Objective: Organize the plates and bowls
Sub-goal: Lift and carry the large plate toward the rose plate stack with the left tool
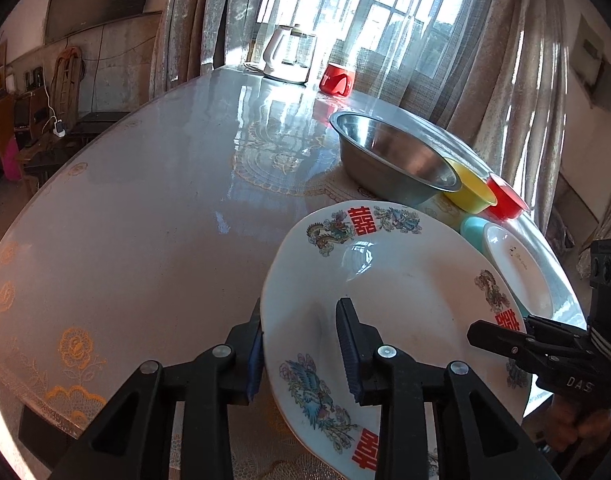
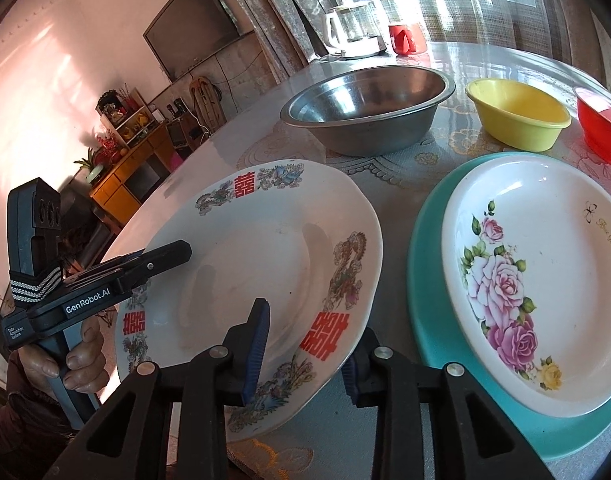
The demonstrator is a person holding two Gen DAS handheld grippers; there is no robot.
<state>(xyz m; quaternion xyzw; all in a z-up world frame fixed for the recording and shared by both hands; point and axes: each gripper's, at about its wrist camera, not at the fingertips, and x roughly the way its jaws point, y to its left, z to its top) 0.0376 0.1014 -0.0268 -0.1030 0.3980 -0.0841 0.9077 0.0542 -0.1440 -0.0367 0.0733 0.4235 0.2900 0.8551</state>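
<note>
**Two claws pinch one plate's rim**

The left gripper [image 1: 305, 356] and right gripper [image 2: 305, 356] each pinch opposite edges of the white round plate with red double-happiness characters and dragon-phoenix prints [image 2: 265, 264], one finger above the rim and one below. It is tilted over the glossy round table [image 1: 145, 208], just left of the teal oval plate [image 2: 429, 320].

A white oval plate with pink roses [image 2: 545, 300] lies in the teal one. Beyond stand an empty steel basin [image 2: 365, 108], an empty yellow plastic bowl [image 2: 517, 120] and a red plastic bowl [image 2: 597, 128], cut off at the frame edge.

The roses show only in the right wrist view; the left view shows a sliver. A hand [image 2: 77, 364] grips the left handle.
</note>
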